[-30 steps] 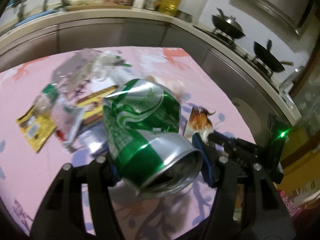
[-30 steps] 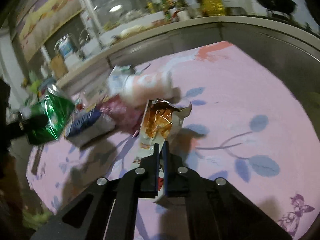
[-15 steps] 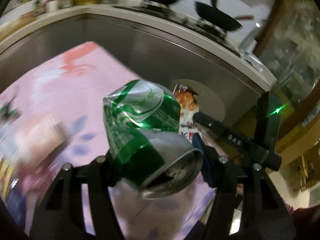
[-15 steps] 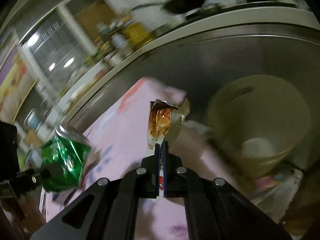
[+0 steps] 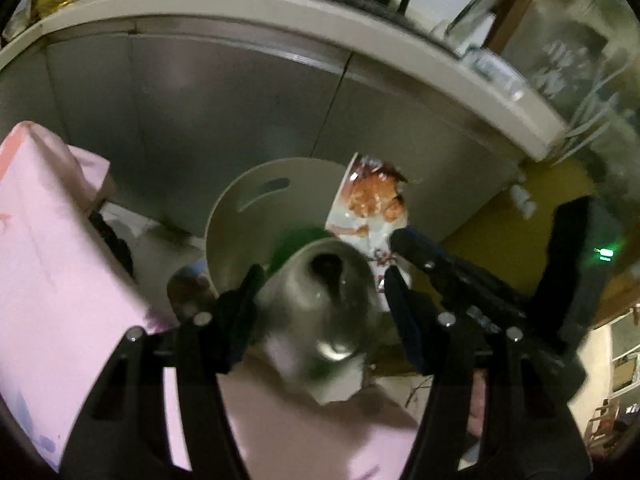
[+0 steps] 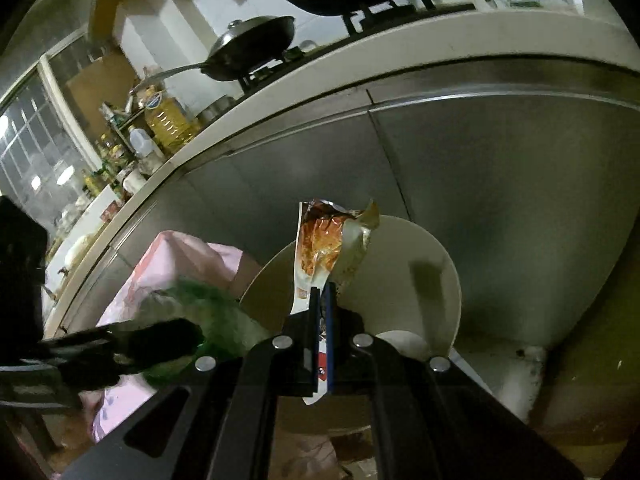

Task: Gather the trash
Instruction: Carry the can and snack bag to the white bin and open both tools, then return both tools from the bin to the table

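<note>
My left gripper (image 5: 320,280) has its jaws wide apart, with the crushed green can (image 5: 320,304) blurred between them, over the near rim of the cream trash bin (image 5: 244,216). Whether the pads touch the can I cannot tell. My right gripper (image 6: 322,300) is shut on an orange snack wrapper (image 6: 320,248) and holds it upright over the same bin (image 6: 432,276). The wrapper (image 5: 368,200) and right gripper also show in the left wrist view, right of the can. The blurred can (image 6: 208,312) shows at the left of the right wrist view.
The pink-clothed table (image 5: 52,264) edge lies left of the bin. Grey steel cabinet fronts (image 5: 200,120) under a cream counter stand right behind the bin. Black pans (image 6: 256,44) and oil bottles (image 6: 164,120) sit on the counter. The floor beside the bin is grimy.
Both grippers swung from over the table to above the bin. The left jaws have spread and the can now looks blurred and tilted end-on. The wrapper stays pinched in the right gripper.
</note>
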Available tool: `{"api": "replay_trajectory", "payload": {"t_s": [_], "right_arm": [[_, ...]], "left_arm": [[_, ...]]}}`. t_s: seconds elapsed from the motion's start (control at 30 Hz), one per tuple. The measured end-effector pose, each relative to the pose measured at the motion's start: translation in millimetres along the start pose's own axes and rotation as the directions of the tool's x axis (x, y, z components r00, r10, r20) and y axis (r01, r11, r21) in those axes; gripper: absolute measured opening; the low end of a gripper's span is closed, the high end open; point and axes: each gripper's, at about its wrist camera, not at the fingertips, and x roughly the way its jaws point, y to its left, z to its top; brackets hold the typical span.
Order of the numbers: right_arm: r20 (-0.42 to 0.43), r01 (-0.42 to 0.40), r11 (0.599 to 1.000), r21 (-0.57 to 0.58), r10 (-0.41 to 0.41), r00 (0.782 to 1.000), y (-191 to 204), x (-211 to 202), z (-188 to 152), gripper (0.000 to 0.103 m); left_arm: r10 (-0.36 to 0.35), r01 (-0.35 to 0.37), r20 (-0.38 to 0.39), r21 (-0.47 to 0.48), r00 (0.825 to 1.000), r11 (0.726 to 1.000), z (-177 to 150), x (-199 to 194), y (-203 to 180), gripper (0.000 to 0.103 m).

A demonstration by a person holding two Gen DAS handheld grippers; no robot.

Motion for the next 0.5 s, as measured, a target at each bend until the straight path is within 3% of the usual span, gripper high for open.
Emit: {"api": "replay_trajectory", "payload": {"t_s": [0.1, 0.2, 0.23, 0.33, 0.37, 0.5], "right_arm": [[-0.009, -0.091, 0.993, 0.075, 0.092, 0.996, -17, 6, 1, 0.003], [-0.010, -0.111, 0.985, 0.134, 0.114, 0.993, -28, 7, 0, 0.008], [-0.011, -0.123, 0.982, 0.143, 0.125, 0.992, -29, 7, -1, 0.016], [0.009, -0.128, 0.979, 0.157, 0.129, 0.992, -28, 2, -5, 0.059], [0.031, -0.128, 0.979, 0.161, 0.125, 0.992, -28, -2, -7, 0.065], [0.052, -0.155, 0.976, 0.155, 0.149, 0.987, -18, -11, -5, 0.067]], "left_arm": [[0.023, -0.024, -0.024, -0.007, 0.999, 1.000, 6, 13, 1, 0.062], [0.008, -0.009, -0.019, -0.048, 1.000, 0.999, 8, 10, 5, 0.062], [0.006, -0.006, -0.010, -0.049, 1.000, 0.999, 7, 5, 6, 0.062], [0.013, -0.013, 0.014, -0.049, 1.000, 0.999, -3, -13, 9, 0.062], [0.011, -0.010, 0.021, -0.052, 1.000, 0.999, -7, -19, 11, 0.062], [0.005, 0.001, 0.066, -0.085, 0.998, 0.996, -37, -52, 19, 0.062]]}}
